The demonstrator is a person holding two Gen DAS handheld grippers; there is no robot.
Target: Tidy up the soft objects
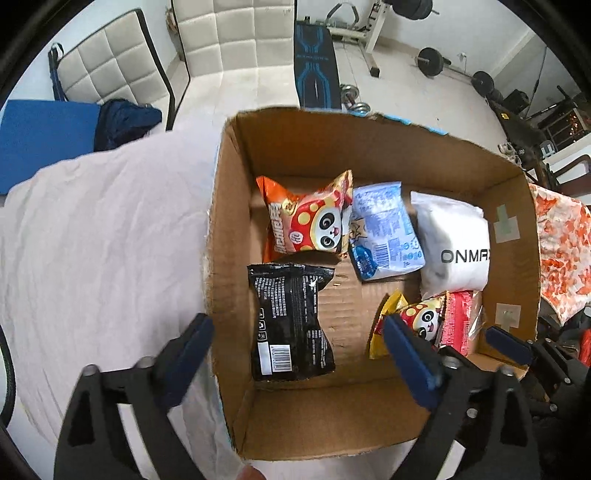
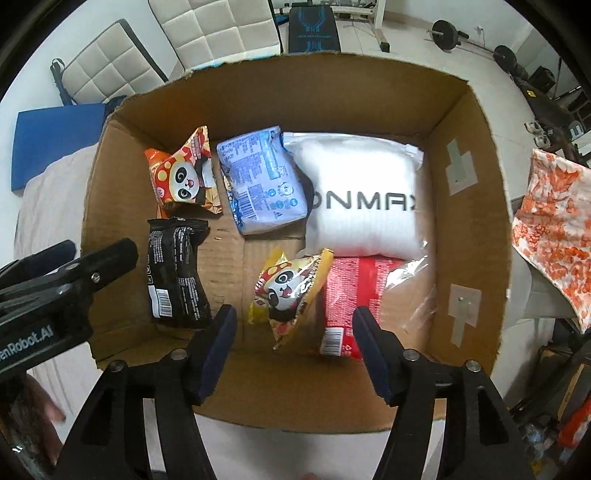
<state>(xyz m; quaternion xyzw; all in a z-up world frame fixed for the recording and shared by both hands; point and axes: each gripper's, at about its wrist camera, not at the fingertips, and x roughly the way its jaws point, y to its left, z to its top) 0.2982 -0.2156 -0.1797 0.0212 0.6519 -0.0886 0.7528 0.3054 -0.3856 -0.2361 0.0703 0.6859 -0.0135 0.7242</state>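
Note:
An open cardboard box point(image 1: 236, 229) point(image 2: 465, 155) holds several soft packs. Inside lie a black snack pack point(image 1: 291, 321) point(image 2: 177, 273), an orange panda pack point(image 1: 310, 218) point(image 2: 181, 173), a pale blue pack point(image 1: 384, 232) point(image 2: 258, 181), a white ONMAX pouch point(image 1: 454, 243) point(image 2: 362, 195), a yellow panda pack point(image 1: 413, 317) point(image 2: 291, 291) and a red pack point(image 1: 458, 321) point(image 2: 351, 291). My left gripper point(image 1: 299, 354) is open and empty above the box's near left side. My right gripper point(image 2: 295, 350) is open and empty above the near wall, over the yellow panda pack.
The box sits on a bed with a pale pink sheet point(image 1: 92, 240). An orange patterned cloth point(image 1: 561, 251) point(image 2: 554, 229) hangs to the right. White padded chairs point(image 1: 221, 33), a blue mat point(image 1: 40, 136) and gym weights point(image 1: 432, 61) stand behind.

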